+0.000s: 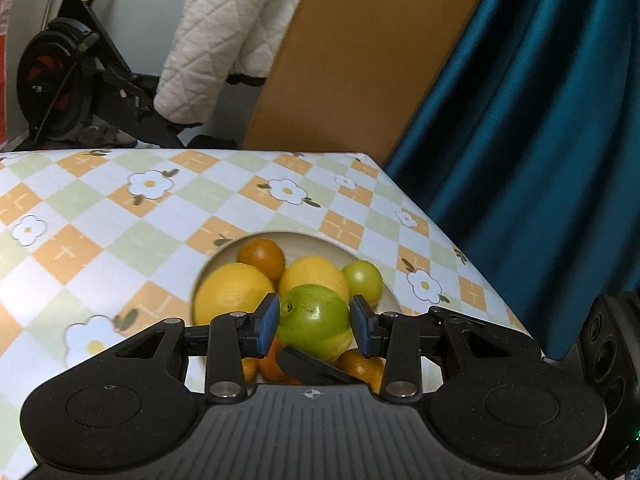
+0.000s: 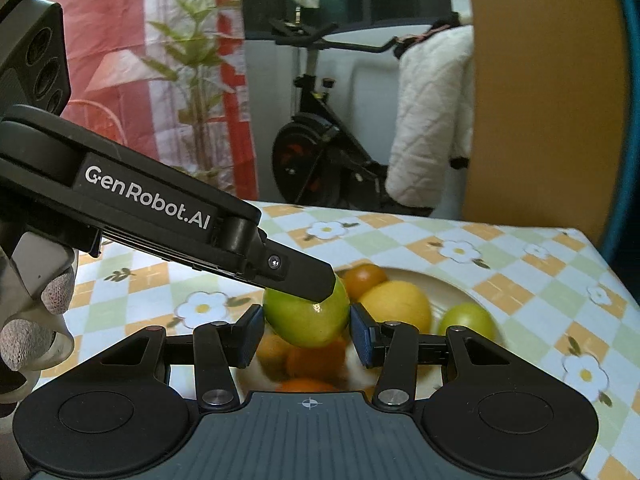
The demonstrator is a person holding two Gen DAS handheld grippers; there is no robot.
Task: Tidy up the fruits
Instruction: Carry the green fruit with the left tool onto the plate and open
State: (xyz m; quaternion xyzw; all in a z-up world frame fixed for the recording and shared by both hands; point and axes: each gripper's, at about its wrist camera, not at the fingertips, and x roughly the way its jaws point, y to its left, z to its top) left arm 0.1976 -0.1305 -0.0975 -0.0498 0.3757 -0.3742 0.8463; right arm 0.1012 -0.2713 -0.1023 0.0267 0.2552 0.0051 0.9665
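Left gripper pinches the green fruit, pads touching both sides, over the plate | right gripper brackets it too, contact unclear | lemons at 10 o'clock, oranges at 11, already plated | nearly done, I'd say; this one isn't yet set down.

Fruit pile in plate on table; exercise bike behind table.

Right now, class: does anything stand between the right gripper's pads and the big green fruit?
Nothing does: the right gripper brackets the green fruit. The left gripper also flanks it from another side.
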